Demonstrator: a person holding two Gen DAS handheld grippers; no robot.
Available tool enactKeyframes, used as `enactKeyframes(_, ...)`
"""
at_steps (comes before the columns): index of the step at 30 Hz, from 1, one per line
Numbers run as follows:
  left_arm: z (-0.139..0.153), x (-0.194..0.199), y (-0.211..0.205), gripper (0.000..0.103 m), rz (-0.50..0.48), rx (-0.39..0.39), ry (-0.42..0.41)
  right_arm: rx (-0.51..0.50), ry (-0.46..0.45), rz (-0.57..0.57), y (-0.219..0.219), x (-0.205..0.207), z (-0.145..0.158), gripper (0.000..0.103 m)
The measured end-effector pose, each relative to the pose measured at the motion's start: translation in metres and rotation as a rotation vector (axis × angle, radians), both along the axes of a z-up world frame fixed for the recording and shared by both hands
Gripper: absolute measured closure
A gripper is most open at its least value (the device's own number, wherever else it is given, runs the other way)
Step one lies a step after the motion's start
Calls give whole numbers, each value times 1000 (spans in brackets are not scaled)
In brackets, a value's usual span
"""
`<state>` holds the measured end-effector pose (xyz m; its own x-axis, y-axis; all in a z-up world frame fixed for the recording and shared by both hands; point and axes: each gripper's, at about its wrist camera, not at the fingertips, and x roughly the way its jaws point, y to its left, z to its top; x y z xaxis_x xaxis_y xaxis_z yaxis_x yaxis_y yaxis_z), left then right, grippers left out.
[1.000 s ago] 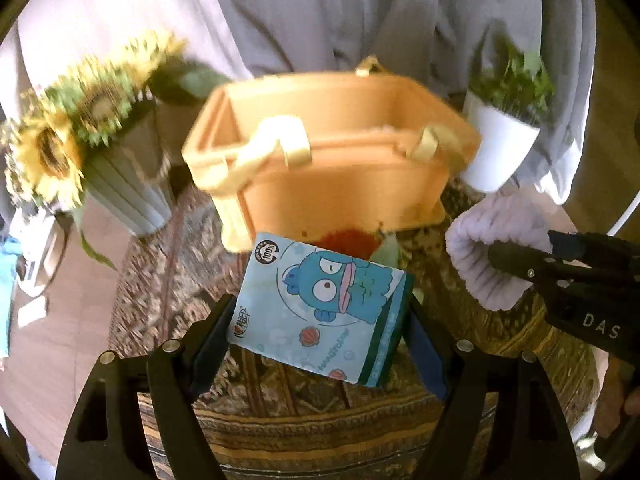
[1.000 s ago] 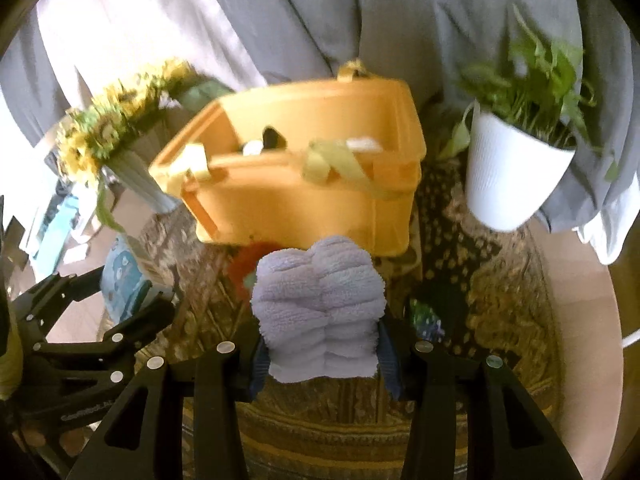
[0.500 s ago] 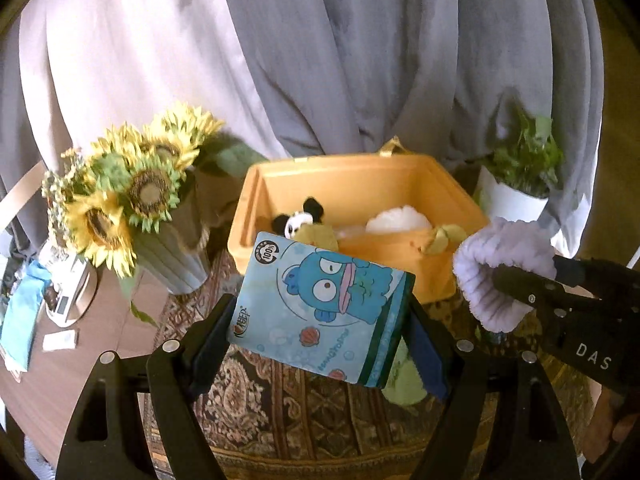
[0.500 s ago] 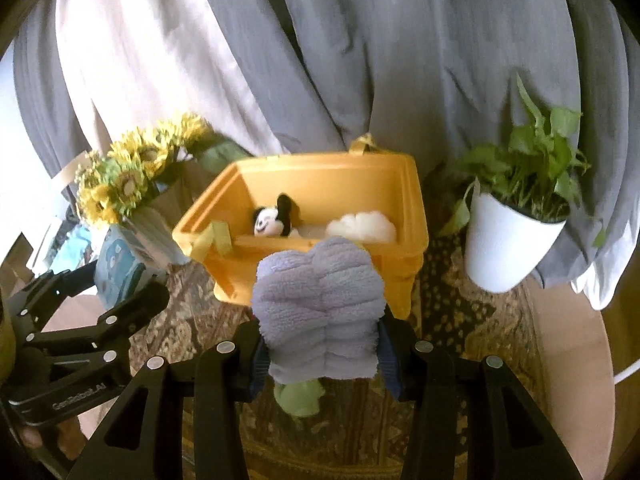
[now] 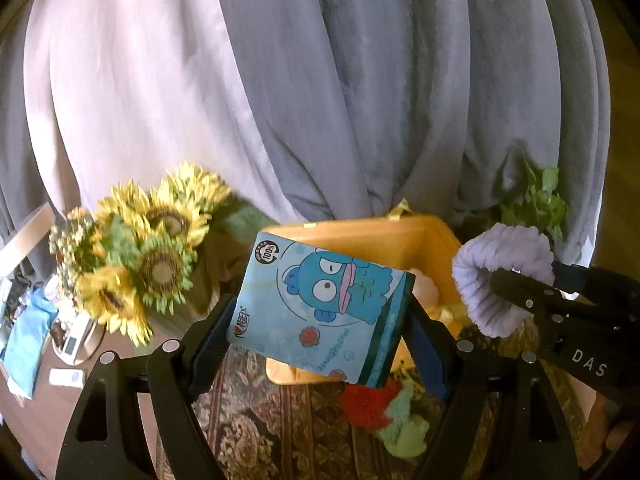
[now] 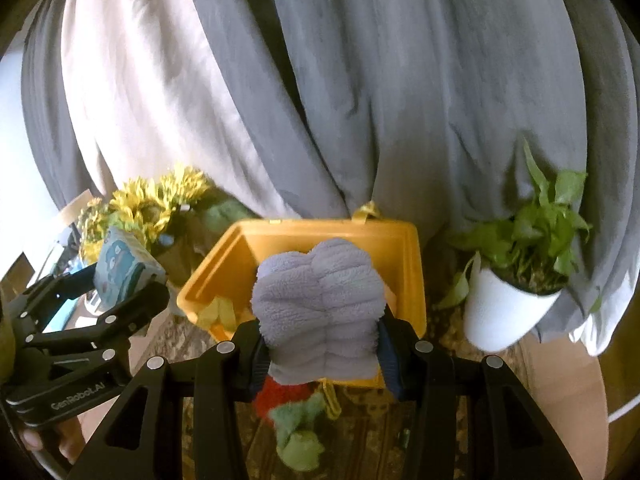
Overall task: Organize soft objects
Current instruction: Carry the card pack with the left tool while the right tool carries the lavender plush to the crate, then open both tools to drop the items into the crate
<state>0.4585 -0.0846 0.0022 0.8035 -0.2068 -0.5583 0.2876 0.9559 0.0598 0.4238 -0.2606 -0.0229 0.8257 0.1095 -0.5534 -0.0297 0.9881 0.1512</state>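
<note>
The left gripper (image 5: pixel 320 332) clamps a blue cartoon tissue pack (image 5: pixel 320 312), held in the air in front of the bin. The right gripper (image 6: pixel 322 344) squeezes a folded lilac towel (image 6: pixel 318 316), also held in the air.

Below them lies a patterned rug (image 5: pixel 280 432) with a red and green soft toy (image 6: pixel 296 412) at 6 o'clock. Beyond is a yellow bin (image 6: pixel 404 264), its contents mostly hidden behind the held things. Blurred sunflowers (image 5: pixel 144 264) stand at 9 o'clock, a potted plant (image 6: pixel 516 276) at 3 o'clock, and grey curtains (image 6: pixel 360 80) fill the back.
</note>
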Motion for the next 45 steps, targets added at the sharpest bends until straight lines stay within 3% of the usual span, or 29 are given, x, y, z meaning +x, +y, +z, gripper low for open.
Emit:
enactKeyframes(6,7,19,-2,22,14,-6,-15,-2,-24,0,1,21,12,57)
enactKeyframes(14,1,55,-7,22,12,-25,30,-5,-2,0,-4,58,15,56)
enactKeyframes(35,-57,156,-45,22,-32,128,245,33,246,16,-28,156,-51,55)
enactKeyframes(38,-67,166,-48,17,-40,136,289,43,274,17,-29,166,-59,55)
enactKeyframes(40,-71,169,-50,9,-43,140,311,60,295,31,-30,172,-63,47)
enactKeyframes(45,-76,170,-48,3,-19,167,309,77,322,7,-35,177,-66,29)
